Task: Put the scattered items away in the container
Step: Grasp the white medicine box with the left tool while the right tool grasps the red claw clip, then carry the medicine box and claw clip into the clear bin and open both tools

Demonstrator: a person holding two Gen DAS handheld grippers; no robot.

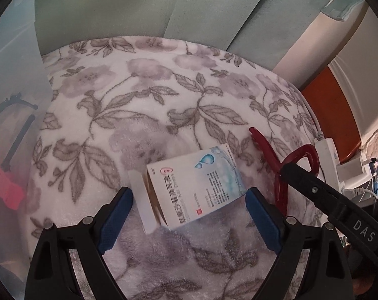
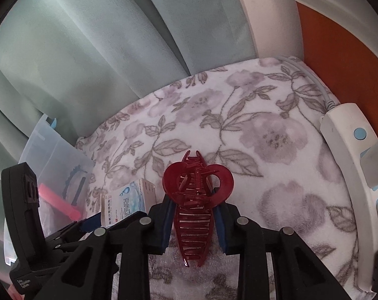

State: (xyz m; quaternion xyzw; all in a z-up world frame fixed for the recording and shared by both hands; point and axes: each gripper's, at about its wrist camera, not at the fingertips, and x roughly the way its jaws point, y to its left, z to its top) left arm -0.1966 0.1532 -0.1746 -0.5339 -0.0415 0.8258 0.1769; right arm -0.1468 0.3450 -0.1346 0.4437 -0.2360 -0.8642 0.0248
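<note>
We've got the right gripper clamped on the red hair claw near the blanket's right edge, the left gripper spread wide around the eye-drop box — both bound for the clear container at the left edge.

The blanket is white with grey-lilac flowers and grey leaves; behind it, at twelve o'clock, hangs a pale sage-green curtain. The eye-drop box is white with blue droplets and a small pink mark, and the hair claw is deep translucent red between dark blue finger pads on black arms. At nine o'clock the container is frosted clear plastic showing something neon pink and black inside, while at three o'clock a white power strip carries a light-blue button.
</note>
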